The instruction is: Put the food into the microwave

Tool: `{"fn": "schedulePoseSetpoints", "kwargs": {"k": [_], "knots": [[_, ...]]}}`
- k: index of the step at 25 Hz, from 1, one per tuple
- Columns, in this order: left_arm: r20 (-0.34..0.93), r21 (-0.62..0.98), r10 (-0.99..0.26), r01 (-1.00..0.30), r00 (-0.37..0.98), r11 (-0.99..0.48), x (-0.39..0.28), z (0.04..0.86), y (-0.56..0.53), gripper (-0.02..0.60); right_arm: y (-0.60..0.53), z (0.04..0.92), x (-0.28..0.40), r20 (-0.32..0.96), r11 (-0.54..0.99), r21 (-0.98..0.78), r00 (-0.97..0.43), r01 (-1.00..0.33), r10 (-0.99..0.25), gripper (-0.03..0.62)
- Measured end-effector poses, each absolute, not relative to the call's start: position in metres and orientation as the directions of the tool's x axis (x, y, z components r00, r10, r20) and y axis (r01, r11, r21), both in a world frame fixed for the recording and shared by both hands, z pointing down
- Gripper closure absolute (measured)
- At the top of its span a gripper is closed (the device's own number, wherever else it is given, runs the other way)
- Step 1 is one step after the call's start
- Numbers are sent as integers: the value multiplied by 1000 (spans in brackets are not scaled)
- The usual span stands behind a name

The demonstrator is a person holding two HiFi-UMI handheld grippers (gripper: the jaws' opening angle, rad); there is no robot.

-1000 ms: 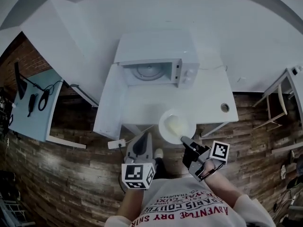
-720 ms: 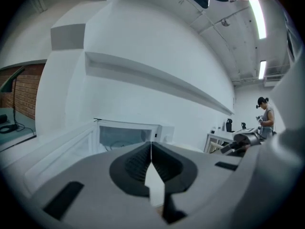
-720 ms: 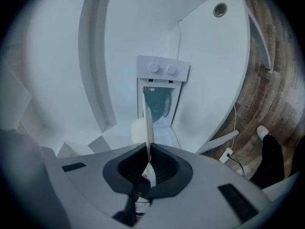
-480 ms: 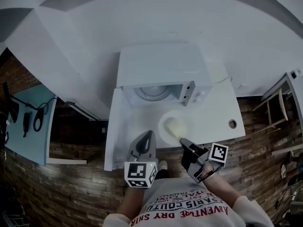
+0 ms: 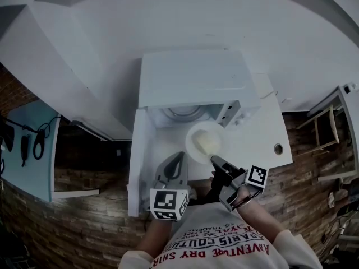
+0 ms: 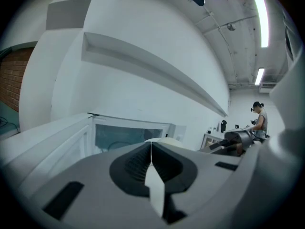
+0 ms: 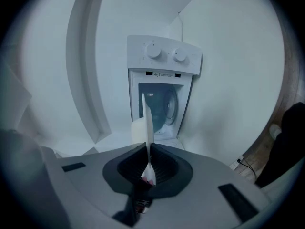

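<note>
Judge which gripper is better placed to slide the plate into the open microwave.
Right. The right gripper is shut on the plate rim, holding it just before the microwave cavity. The left gripper is shut, empty, beside the open door.

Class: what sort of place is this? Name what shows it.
Probably a lab or workshop, not a home kitchen: an open microwave on a white table, ceiling strip lights, another person in the background.

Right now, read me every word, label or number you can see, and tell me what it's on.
"PARIS COUTU", cut off, on the shirt.
"AVENTURE DRY SHIR", cut off, same shirt.
Small line above them: too blurred.
Label on the microwave panel: too small to read.
Marker cubes: patterns, no words.
</note>
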State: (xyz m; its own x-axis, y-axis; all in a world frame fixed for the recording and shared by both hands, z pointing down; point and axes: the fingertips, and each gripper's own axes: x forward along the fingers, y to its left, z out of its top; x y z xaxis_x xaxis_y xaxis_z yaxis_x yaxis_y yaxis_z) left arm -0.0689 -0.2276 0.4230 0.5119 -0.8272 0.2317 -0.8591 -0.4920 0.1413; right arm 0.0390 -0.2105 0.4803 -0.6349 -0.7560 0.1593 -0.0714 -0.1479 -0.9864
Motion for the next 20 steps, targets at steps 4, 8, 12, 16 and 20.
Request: {"fn": "schedulePoseSetpoints", "kwargs": {"k": [4,8,12,16,20], "knots": [[245,149,-826,-861,509,-486,-68,430,-234,574,-222,486,41,170,-162,-984,-627,-71,-760,571],[255,150,-836,-874,486,-463,-71,435,-243,574,-234,491,41,168,-170,-984,-631,-59,-757,571],[267,135,-849,-890,457,-436,-72,438,-256,574,-254,501,41,173,-156,-984,-646,-84,-743,571],[291,133,-855,-904,428,-407,-75,448,-272,574,-282,514,38,159,-167,-985,-655,-50,-739,571],[324,141,-857,-917,400,-374,-76,459,-283,574,-300,523,37,139,-170,-985,-661,-18,-738,571]]}}
